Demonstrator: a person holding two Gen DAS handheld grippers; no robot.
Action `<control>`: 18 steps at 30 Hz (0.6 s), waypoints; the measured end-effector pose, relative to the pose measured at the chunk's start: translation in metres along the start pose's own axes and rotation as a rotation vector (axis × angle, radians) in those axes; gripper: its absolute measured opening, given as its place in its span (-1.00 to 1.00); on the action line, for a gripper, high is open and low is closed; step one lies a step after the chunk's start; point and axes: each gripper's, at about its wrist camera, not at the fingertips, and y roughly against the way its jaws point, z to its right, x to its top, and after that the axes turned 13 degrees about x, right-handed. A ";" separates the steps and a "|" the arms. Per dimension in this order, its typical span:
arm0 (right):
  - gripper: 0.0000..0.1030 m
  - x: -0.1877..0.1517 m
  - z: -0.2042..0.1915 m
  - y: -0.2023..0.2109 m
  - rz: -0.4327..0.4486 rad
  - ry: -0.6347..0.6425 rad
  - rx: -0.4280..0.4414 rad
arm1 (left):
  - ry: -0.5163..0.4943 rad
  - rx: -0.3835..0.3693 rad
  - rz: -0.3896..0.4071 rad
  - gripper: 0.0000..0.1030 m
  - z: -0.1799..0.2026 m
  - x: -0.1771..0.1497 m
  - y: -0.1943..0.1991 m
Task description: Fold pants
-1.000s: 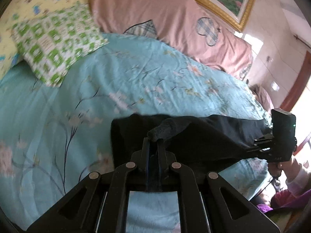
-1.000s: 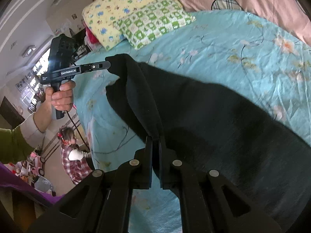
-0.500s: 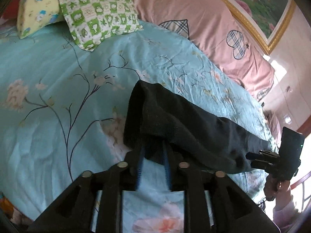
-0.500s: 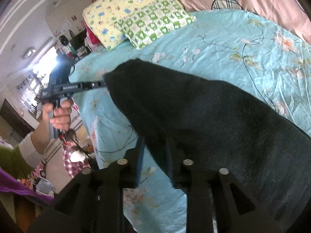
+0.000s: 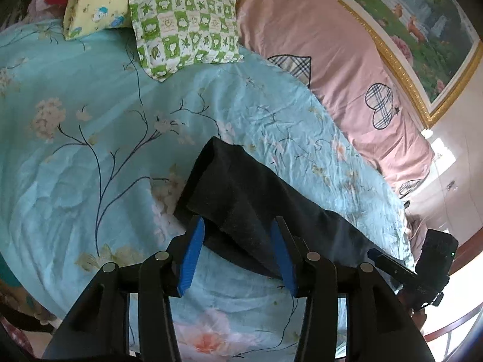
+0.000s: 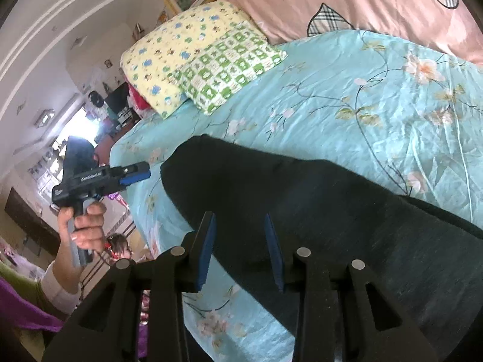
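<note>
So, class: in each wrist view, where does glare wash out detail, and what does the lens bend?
Left wrist view: daylight blows out the right-edge wall; the gold picture frame curves. Right wrist view: the bright window is overexposed; ceiling mouldings bow.

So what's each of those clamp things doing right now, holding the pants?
Left gripper: opening, black pants lie loose between its jaws.
Right gripper: open, holding nothing.

The black pants (image 5: 241,193) lie on the turquoise floral bedsheet (image 5: 90,150), stretched out as one long dark band near the bed's front edge. The fabric looks soft and slightly fuzzy, doubled over lengthwise so that one layer rests on another. One end is squared off with a raised fold; from the right wrist view the pants (image 6: 317,211) widen toward the lower right.
</note>
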 end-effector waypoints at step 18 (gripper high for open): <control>0.00 0.057 0.036 -0.018 0.020 -0.044 -0.151 | 0.103 0.136 -0.040 -0.01 -0.013 0.001 -0.033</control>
